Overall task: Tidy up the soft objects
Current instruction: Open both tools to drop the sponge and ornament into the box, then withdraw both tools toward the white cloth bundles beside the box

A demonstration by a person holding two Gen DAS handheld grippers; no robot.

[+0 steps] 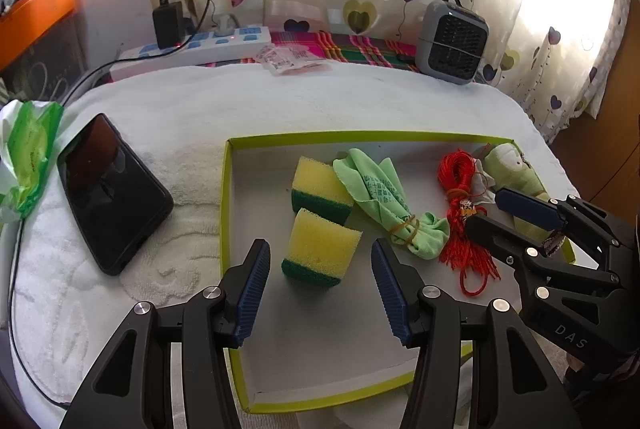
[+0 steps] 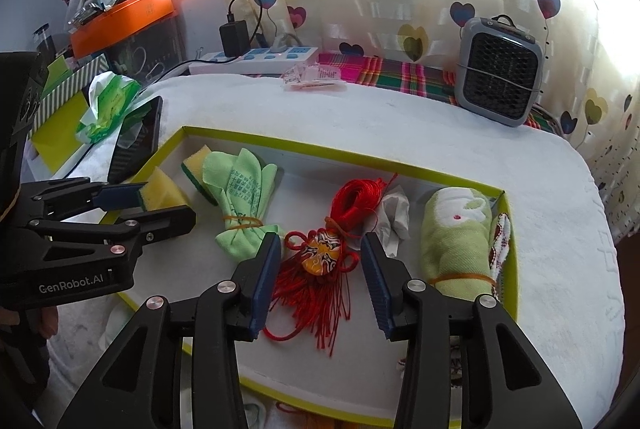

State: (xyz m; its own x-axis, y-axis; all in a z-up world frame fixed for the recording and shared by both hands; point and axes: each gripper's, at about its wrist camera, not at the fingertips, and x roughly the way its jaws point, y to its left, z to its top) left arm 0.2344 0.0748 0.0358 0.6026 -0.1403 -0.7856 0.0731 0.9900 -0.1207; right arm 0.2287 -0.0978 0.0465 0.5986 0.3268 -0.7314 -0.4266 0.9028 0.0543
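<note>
Currently, your stock sits in 1 landmark: the green-rimmed tray (image 1: 225, 189) on the white towel (image 1: 280, 97).

Item 1: near sponge (image 1: 320, 249), yellow foam on a green scrub base, standing in the tray's left half. Likely very light and squashy; take it across the yellow flanks, lightly, or it may deform and spring out. Your left gripper (image 1: 318, 287) is spread wide with the sponge between its jaws, apparently not yet touching.

Item 2: second sponge (image 1: 320, 189), just behind item 1, toward the tray's far wall.

Item 3: green cloth (image 1: 380, 197), banded with elastic, at tray centre. Limp; best taken at the band.

Item 4: red tassel ornament (image 2: 320, 257), cord coiled behind it, right of the cloth. Light, stringy, prone to snag; take the knotted body by the painted bead, not the fringe. Your right gripper (image 2: 320, 281) is released, jaws straddling it.

Item 5: rolled green towel (image 2: 456, 241), against the tray's right wall.

Room: bare floor lies in the tray's near part. The low walls would catch a dragged item, so lift first. Outside the left wall lies a phone (image 1: 108, 193).
</note>
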